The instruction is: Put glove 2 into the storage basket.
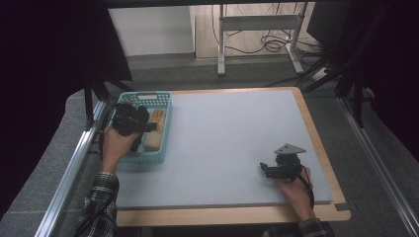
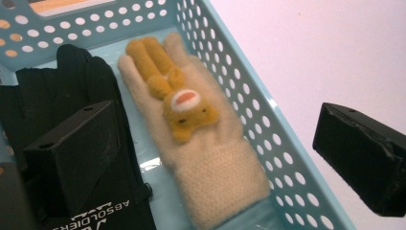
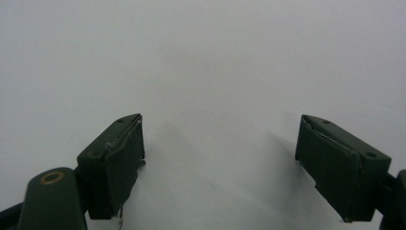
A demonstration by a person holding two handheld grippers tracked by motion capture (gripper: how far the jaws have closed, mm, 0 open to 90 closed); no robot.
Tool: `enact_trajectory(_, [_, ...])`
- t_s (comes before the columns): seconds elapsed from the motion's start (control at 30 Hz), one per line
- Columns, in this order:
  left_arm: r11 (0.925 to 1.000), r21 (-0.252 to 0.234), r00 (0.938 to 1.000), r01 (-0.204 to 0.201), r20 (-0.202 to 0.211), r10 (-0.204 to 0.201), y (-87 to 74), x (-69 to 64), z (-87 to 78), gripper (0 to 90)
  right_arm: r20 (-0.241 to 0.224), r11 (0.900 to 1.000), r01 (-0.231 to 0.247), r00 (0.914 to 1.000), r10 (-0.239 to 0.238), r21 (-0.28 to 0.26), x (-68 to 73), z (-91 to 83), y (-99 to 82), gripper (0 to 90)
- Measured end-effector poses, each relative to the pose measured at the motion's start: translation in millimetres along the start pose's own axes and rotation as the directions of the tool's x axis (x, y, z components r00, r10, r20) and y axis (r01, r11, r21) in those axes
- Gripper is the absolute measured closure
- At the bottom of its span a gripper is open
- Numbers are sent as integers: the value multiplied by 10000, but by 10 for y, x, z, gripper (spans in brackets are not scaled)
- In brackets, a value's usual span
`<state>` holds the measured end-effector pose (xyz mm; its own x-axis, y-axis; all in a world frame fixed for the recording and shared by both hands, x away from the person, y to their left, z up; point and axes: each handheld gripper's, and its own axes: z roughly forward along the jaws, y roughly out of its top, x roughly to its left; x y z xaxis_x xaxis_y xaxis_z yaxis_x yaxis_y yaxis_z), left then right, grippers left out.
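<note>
The right gripper rests on the grey mat, jaws spread and empty. Farther off, the blue basket holds a cream glove beside a black glove; the left gripper hangs above them, jaws wide, gripping nothing.

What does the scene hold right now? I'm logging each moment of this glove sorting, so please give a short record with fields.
Surface: grey mat on a wooden table
Container: light blue perforated basket at the mat's left edge
Contents: cream glove with a yellow plush animal on it, lying flat; black glove beside it
Left gripper: open over the basket, nothing between the jaws
Right gripper: open, low over bare mat near the right edge, holding nothing
Gloves outside basket: none visible
</note>
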<state>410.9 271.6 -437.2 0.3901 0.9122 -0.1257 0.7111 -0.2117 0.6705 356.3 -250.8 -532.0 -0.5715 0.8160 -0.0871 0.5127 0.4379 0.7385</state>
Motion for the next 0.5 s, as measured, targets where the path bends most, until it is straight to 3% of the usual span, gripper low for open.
enact_trajectory(0.5, [9963, -155, 9957, -848, 371, 853, 48, -280, 0, 11, 2, 10000, 0, 10000, 0, 0, 1, 0, 0, 169])
